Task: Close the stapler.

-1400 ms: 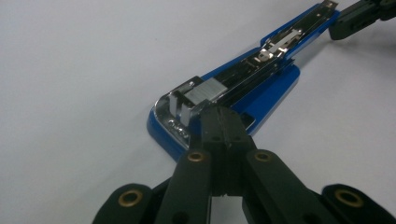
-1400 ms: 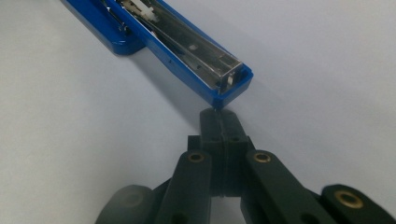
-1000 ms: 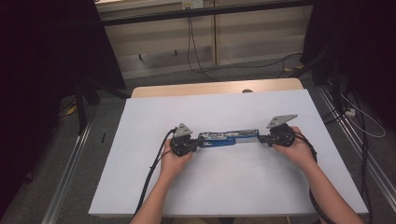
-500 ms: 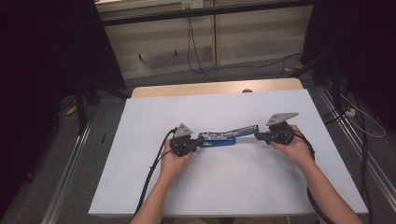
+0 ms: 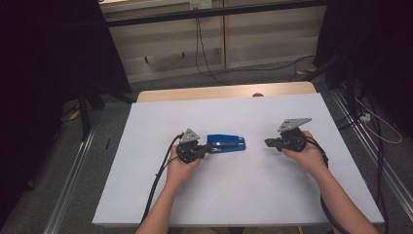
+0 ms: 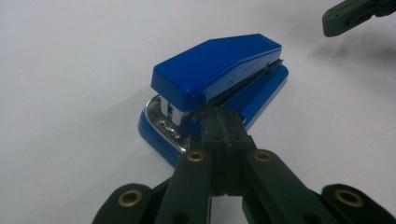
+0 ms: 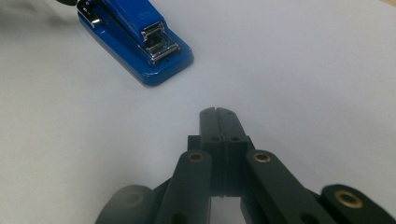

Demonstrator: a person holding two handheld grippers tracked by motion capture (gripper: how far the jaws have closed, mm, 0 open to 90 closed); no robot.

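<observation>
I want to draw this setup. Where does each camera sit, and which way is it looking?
High view: above the person's side, looking forward and down at the white table; forearms, left gripper, right gripper.
Left gripper view: on that gripper, facing the blue stapler along its shut jaws.
Right gripper view: on the right gripper, facing across the table.
All views share the stapler.

The high view looks forward and down over the whole bench (image 5: pixel 146 195) from above. The left gripper view sits low and close behind the blue stapler (image 6: pixel 219 79); the right gripper view sees that stapler farther off. All three share it.
</observation>
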